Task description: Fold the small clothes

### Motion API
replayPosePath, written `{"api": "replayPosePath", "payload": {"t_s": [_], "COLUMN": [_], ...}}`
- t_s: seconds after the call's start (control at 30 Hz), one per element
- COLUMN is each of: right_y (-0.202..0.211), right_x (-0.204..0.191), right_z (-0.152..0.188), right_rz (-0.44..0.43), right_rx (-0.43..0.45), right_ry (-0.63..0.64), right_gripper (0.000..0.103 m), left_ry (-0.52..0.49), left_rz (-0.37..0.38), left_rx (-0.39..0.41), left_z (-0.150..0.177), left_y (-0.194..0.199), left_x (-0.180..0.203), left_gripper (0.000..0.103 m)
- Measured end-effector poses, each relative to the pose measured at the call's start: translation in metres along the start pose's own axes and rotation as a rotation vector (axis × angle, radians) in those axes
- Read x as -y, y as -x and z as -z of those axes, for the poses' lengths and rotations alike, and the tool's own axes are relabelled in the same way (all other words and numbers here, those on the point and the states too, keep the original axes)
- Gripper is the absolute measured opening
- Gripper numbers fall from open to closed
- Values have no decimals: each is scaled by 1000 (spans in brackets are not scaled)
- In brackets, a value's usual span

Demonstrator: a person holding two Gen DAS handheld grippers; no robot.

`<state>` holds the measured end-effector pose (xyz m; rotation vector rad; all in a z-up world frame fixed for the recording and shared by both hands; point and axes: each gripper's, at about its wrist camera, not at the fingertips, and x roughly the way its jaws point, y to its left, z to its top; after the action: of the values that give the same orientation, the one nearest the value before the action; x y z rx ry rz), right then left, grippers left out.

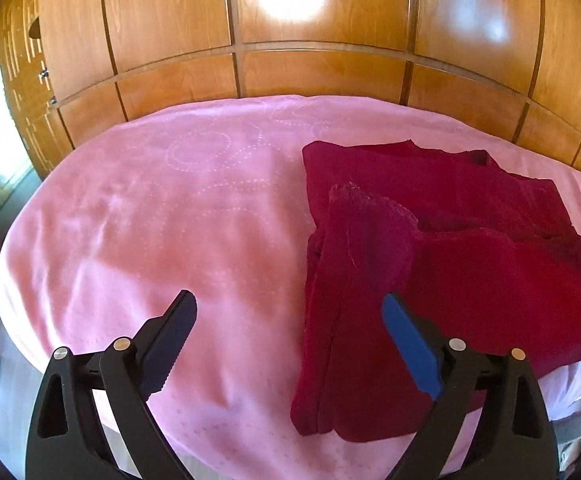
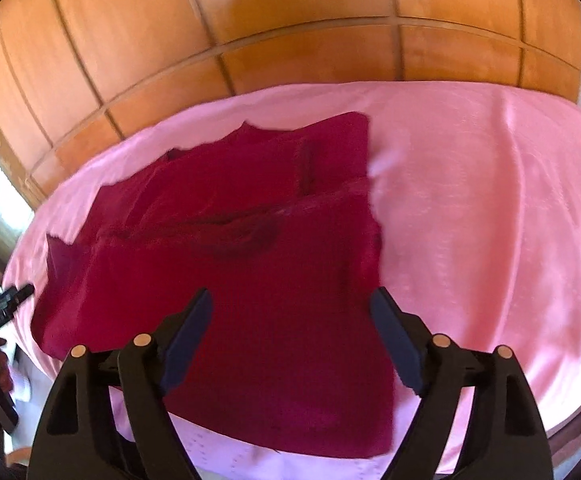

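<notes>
Hovering w/ jaws spread wide, left gripper [image 1: 290, 312] holds nothing; its rt finger sits over the left edge of the crimson garment [image 1: 442, 264], left finger over bare pink bedspread [image 1: 150, 208]. Right gripper [image 2: 292, 308] also agape & empty, above the garment's near half, which lies partly folded, flat on the spread. Wood-panel wardrobe [image 1: 330, 40] behind the bed.
</notes>
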<state>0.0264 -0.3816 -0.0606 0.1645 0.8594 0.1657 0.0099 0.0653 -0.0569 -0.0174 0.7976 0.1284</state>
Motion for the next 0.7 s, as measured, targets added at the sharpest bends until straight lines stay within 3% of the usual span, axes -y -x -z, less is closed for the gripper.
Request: {"api": "replayPosePath", "payload": {"t_s": [0.2, 0.37, 0.7], "right_y": [-32, -38, -40], "right_x": [-3, -10, -2], "right_z": [18, 26, 23], "right_rz": [29, 49, -21], "right_rx": [-84, -66, -91], "right_ry": [-5, 37, -6], "right_gripper": [92, 101, 101], "left_ry": [-12, -41, -47], "left_rz": [-4, -16, -10], "left_rx": [-29, -34, -23], "left_z": [0, 4, 4], "left_y": [-9, -10, -6], "left_x": [2, 6, 0], "left_gripper": [93, 93, 93]}}
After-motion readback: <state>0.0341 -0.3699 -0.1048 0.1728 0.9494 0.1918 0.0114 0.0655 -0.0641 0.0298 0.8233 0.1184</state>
